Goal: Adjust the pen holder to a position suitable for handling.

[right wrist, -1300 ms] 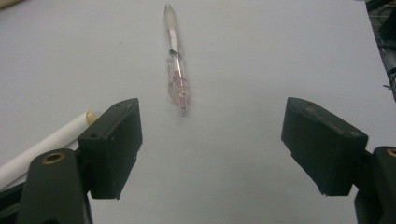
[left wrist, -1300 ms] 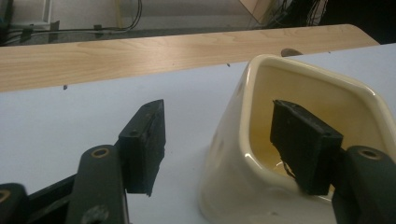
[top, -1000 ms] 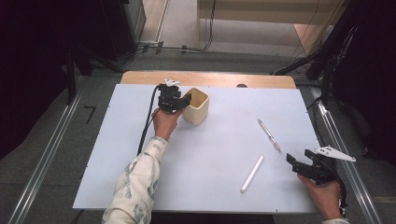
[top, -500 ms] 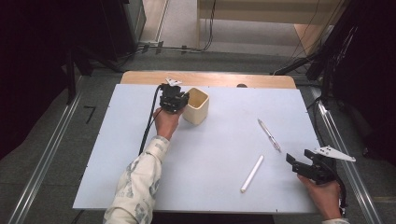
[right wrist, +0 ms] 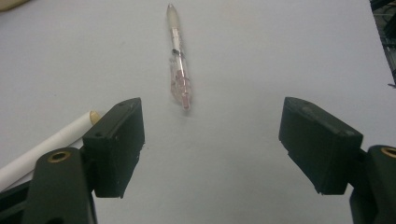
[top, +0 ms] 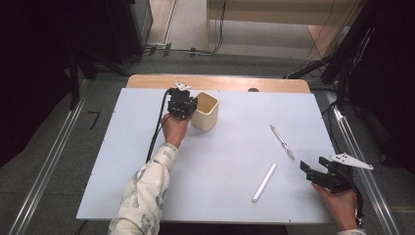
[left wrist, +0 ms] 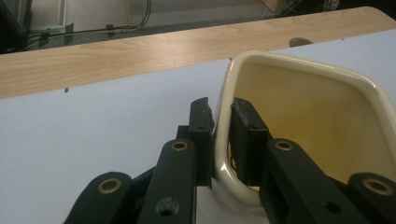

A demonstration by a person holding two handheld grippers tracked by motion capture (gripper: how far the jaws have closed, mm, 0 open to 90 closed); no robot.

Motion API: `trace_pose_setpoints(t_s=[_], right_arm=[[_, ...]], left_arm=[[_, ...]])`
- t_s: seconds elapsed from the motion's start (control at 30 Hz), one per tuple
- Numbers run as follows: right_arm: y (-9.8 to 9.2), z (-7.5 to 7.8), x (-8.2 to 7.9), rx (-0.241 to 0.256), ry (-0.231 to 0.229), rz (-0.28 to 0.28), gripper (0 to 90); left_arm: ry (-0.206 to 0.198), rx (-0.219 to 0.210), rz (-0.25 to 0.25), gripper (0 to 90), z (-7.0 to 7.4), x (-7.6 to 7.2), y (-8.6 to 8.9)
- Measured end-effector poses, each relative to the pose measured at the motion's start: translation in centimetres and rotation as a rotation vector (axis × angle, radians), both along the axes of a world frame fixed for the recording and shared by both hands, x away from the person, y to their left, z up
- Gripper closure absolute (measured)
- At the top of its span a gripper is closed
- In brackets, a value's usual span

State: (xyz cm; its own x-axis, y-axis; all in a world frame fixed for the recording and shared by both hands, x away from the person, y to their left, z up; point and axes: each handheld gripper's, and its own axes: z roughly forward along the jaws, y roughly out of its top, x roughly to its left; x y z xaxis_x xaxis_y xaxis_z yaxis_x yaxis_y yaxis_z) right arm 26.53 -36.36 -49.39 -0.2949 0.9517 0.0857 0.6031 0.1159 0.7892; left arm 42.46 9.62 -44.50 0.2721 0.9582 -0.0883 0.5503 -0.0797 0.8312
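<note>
A white table (top: 147, 166) with a wooden far edge is seen from above. Toward its far left a cream, square-mouthed cup (top: 204, 110) stands upright. Its near-left wall is pinched by the left gripper (top: 182, 104), whose jaws are nearly closed, one outside the rim and one inside. The cup looks rigid, smooth and glossy, probably light, so a thin wall gripped at the rim could slip or tip if lifted quickly. At the near right, the right gripper (top: 327, 175) is held just above the table with its jaws spread wide and nothing between them. A white stick (top: 264, 182) lies left of it, and a clear pen (right wrist: 178, 65) lies ahead.
</note>
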Motion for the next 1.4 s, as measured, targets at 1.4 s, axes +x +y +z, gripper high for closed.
trace_pose_setpoints(t_s=[1.4], right_arm=[[0.7,0.0,0.0,-0.006,-0.003,0.015,22.4]], left_arm=[[0.003,0.011,-0.119,83.7,0.1,-9.6,-4.6]])
